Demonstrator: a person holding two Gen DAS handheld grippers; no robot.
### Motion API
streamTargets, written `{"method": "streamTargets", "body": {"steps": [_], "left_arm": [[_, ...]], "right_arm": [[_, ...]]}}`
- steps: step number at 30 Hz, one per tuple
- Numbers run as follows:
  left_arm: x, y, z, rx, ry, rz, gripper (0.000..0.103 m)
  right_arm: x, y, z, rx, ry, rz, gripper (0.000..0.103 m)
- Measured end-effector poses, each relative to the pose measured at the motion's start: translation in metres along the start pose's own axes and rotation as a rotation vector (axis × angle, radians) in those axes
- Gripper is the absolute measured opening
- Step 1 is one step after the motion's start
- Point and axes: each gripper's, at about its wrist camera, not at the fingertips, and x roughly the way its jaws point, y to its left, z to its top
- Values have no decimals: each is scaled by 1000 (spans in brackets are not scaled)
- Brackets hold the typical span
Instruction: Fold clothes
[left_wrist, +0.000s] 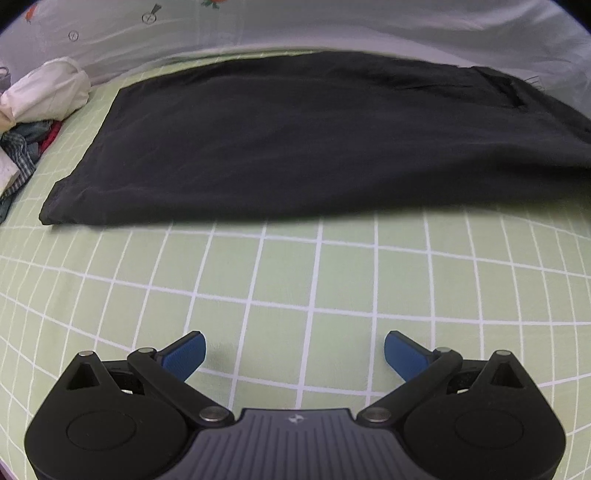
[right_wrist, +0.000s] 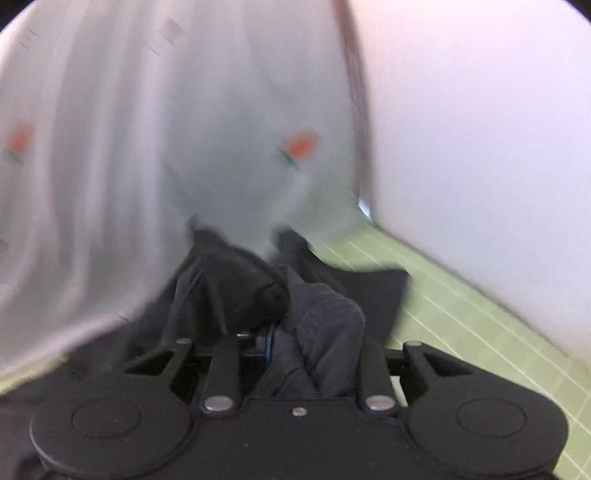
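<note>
Jaws wide on left gripper (left_wrist: 294, 350), dark garment (left_wrist: 295, 140) flat, smooth

The right gripper's (right_wrist: 291, 332) fingertips are buried in bunched black garment (right_wrist: 236, 295); the curtain (right_wrist: 147, 129) behind that garment is smeared by blur.

Flat dark navy-black garment (left_wrist: 295, 140) lying on pale green, white-gridded bedsheet (left_wrist: 332, 280); pale grey curtain (right_wrist: 147, 129) showing orange-red flower prints; blue gripper pads (left_wrist: 186, 356) showing.

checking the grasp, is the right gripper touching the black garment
Touching: the right wrist view shows the right gripper shut on bunched black garment fabric.
</note>
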Motion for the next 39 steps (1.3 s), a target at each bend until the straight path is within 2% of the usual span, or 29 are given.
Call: {"method": "streamTargets", "body": {"steps": [3, 8, 10, 13, 14, 20, 25, 27, 29, 32, 38, 39], "left_arm": [[0, -1, 2, -4, 2, 4, 102], [2, -5, 7, 5, 1, 13, 103], [4, -4, 10, 3, 3, 10, 103], [5, -3, 13, 0, 6, 2, 103], [6, -4, 13, 2, 6, 1, 103], [7, -4, 16, 8, 8, -11, 103], [10, -1, 18, 0, 8, -33, 103], [11, 0, 18, -3, 12, -40, 103], [12, 2, 18, -17, 17, -50, 103], [11, 2, 17, -20, 9, -52, 103], [11, 2, 14, -22, -3, -53, 103], [11, 2, 14, -21, -3, -54, 103]], "right_arm": [[30, -5, -13, -13, 86, -81, 25], [26, 6, -16, 16, 82, -124, 30], [20, 8, -17, 25, 76, -134, 36], [5, 14, -20, 16, 59, -160, 69], [-3, 16, -24, 9, 54, -156, 84], [-46, 34, -63, 19, 100, -63, 85], [-40, 58, -91, -31, 195, 33, 84], [-30, 67, -98, -60, 220, 65, 80], [-20, 79, -102, -127, 229, 62, 79], [-5, 96, -106, -220, 237, 3, 79], [11, 109, -111, -248, 225, -41, 81], [13, 108, -108, -231, 222, -50, 77]]}}
